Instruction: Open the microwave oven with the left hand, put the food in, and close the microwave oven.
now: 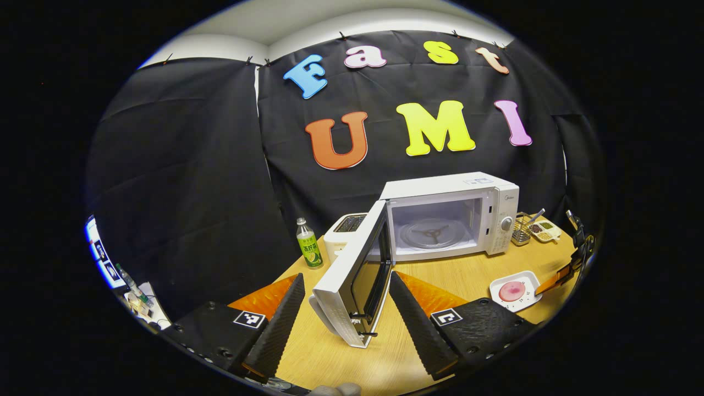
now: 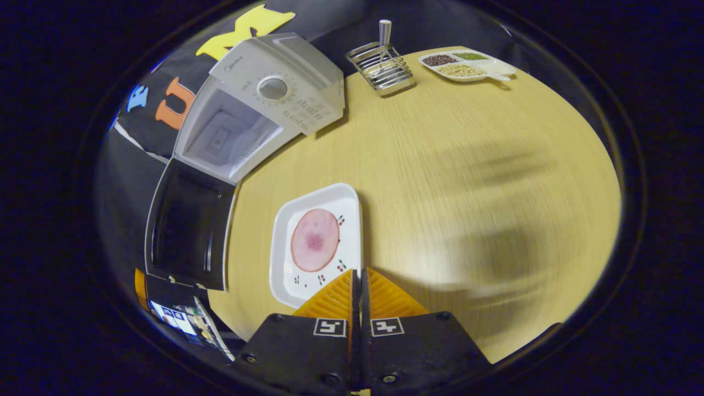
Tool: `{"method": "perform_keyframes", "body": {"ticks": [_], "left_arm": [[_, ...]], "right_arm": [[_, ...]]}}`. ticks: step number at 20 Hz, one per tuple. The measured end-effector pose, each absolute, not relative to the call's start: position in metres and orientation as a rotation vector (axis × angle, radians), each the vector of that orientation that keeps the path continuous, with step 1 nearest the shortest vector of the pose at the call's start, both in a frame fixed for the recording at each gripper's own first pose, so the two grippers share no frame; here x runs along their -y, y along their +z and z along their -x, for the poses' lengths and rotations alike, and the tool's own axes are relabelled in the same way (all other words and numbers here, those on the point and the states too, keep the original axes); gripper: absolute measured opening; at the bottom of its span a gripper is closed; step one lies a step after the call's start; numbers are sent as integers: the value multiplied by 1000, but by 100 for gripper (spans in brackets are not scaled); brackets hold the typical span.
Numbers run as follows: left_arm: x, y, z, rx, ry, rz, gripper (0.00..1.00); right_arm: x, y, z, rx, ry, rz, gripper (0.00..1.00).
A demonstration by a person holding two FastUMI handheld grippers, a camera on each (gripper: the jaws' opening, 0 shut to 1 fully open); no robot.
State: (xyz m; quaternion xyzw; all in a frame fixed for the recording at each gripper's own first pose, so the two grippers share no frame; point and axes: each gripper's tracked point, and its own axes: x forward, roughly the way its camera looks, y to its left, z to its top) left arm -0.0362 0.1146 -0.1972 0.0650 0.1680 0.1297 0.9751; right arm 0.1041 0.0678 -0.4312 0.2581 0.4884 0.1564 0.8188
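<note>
A staged kitchen booth. Black cloth (image 1: 181, 181) hangs behind a wooden table (image 2: 467, 165) carrying a microwave (image 1: 448, 217), toaster (image 1: 344, 231) and bottle (image 1: 309, 245).

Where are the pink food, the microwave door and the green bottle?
Pink food (image 2: 314, 240), right gripper view, slice's middle.
Microwave door (image 1: 352, 278), left gripper view, open door's edge.
Green bottle (image 1: 309, 247), left gripper view, label.

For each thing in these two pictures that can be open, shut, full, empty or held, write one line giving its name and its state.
Microwave oven: open, cavity empty.
Microwave door: swung wide.
Left gripper: open, fingers either side of the door edge.
Right gripper: shut, at the plate's rim.
Plate: on the table, carrying the food.
Bottle: upright, capped.
</note>
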Motion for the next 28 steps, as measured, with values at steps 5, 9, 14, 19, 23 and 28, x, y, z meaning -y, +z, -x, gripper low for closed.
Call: {"method": "perform_keyframes", "body": {"ticks": [5,9,14,19,23,28], "left_arm": [[-101,-182,29,-320,233,-126,93],[-98,-169,26,-299,241,-128,93],[-86,-160,24,-274,216,-141,93],[-79,-161,17,-261,165,-129,93],[-85,-165,11,-250,143,-132,93],[-105,-181,18,-274,154,-118,93]], "right_arm": [[-77,-389,-111,-907,403,-655,3],[-95,-354,-139,-784,368,-716,3],[-150,-308,-162,-614,360,-893,3],[-208,-298,-190,-461,269,-1025,3],[-239,-303,-215,-373,171,-1082,3],[-260,-303,-256,-301,48,-1205,3]]}}
